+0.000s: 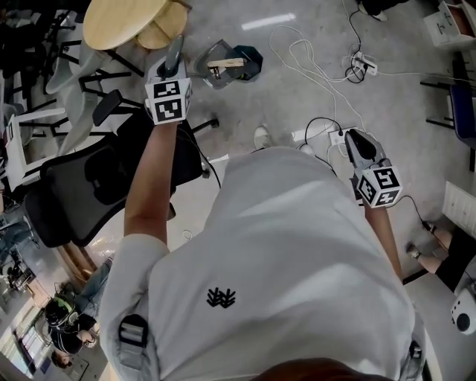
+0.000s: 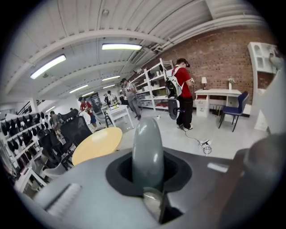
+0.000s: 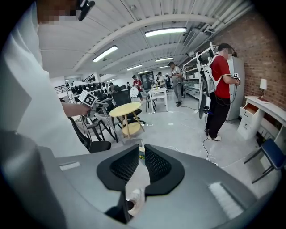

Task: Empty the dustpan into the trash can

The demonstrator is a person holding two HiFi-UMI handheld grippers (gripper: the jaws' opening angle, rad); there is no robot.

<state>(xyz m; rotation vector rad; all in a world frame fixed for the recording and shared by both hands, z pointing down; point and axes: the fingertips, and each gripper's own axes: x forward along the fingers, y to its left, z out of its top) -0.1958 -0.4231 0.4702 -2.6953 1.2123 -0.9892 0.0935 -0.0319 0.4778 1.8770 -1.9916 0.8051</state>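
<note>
My left gripper (image 1: 173,68) is held out at the upper left of the head view, shut on the grey handle (image 1: 176,46) of the dustpan. In the left gripper view the rounded handle (image 2: 147,147) stands upright between the black pads (image 2: 117,172). The grey dustpan (image 1: 214,72) hangs low over the floor with a wooden piece (image 1: 225,63) in it, beside a dark teal container (image 1: 251,61) that may be the trash can. My right gripper (image 1: 354,139) is at my right side, shut on nothing; a thin slit between its pads (image 3: 157,164) shows only floor.
A round yellow table (image 1: 126,22) and a black office chair (image 1: 97,186) stand to the left. Cables and a power strip (image 1: 362,64) lie on the floor to the right. A person in red (image 3: 220,89), other people, shelves and a white desk (image 2: 219,94) stand farther off.
</note>
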